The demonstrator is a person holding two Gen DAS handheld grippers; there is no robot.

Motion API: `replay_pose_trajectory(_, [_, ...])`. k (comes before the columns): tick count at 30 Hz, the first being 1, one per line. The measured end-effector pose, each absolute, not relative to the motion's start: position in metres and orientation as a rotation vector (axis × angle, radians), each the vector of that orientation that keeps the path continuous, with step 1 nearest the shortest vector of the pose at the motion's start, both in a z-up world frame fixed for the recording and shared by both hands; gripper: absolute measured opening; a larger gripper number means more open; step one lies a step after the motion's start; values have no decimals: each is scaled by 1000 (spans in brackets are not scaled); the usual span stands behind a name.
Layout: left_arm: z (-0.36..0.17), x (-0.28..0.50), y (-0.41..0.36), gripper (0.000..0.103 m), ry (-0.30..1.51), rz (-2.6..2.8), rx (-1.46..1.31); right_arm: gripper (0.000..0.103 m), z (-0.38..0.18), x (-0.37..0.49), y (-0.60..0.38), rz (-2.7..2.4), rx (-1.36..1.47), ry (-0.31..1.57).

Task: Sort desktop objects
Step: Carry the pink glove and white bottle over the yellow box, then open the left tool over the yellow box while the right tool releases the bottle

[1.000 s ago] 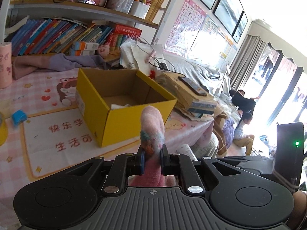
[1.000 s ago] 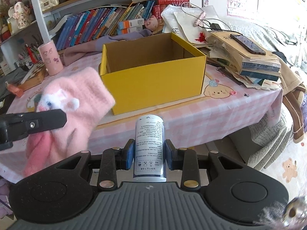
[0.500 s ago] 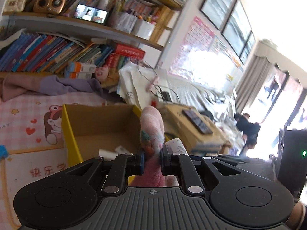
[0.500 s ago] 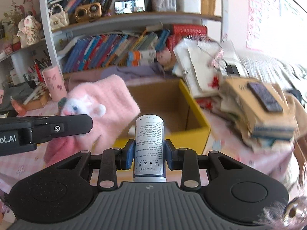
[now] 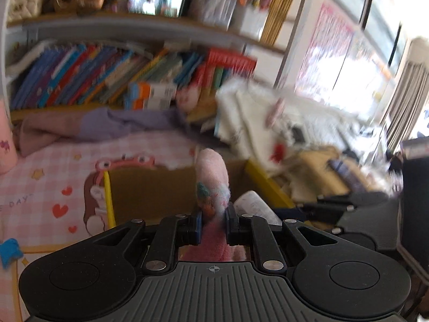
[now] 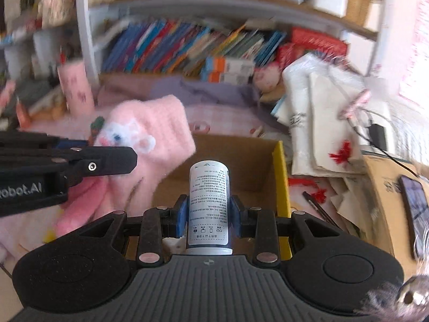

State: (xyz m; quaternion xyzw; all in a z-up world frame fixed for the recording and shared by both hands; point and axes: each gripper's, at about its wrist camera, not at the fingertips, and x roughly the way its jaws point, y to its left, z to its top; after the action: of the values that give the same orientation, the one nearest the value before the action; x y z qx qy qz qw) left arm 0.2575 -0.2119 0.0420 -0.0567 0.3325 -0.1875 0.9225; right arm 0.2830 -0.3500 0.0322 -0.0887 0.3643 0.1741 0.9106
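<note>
My left gripper (image 5: 213, 221) is shut on a fluffy pink sock (image 5: 211, 179) with a white animal face, which hangs over the open yellow cardboard box (image 5: 108, 196). In the right wrist view the same pink sock (image 6: 150, 136) hangs at the left from the black left gripper (image 6: 107, 161). My right gripper (image 6: 208, 212) is shut on a white cylindrical bottle (image 6: 208, 201) with printed text, held upright above the yellow box (image 6: 281, 177). The bottle (image 5: 254, 205) also shows just right of the sock in the left wrist view.
A pink checked tablecloth (image 5: 40, 187) covers the desk. Behind stand shelves of books (image 6: 187, 45), a pink cup (image 6: 75, 88) and a purple cloth (image 5: 115, 123). White bags (image 6: 321, 112), stacked papers and a phone (image 6: 415, 204) crowd the right side.
Both grippers have moved forward with their loads, from in front of the yellow box to over its opening. The grips are unchanged.
</note>
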Motion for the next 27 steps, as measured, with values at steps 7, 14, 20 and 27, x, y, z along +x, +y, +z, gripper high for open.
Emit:
replay_pose_trajectory(7, [9,293,-227,17,804,-337,-2,30,-9,333,-331,463,-357,922])
replay_pose_trajectory(14, [-1,302,-226,20,833,-302,3,30,-30,360,-330,466,-350,1026])
replay_pose_trajectory(20, [-2,298,-227,30,815,-279,28,35,-29,367,-333,458,-330,1014])
replay_pose_trajectory(27, [19,277,-215,51,704,-243,-17,47,-12,361,-336,451,-295,935])
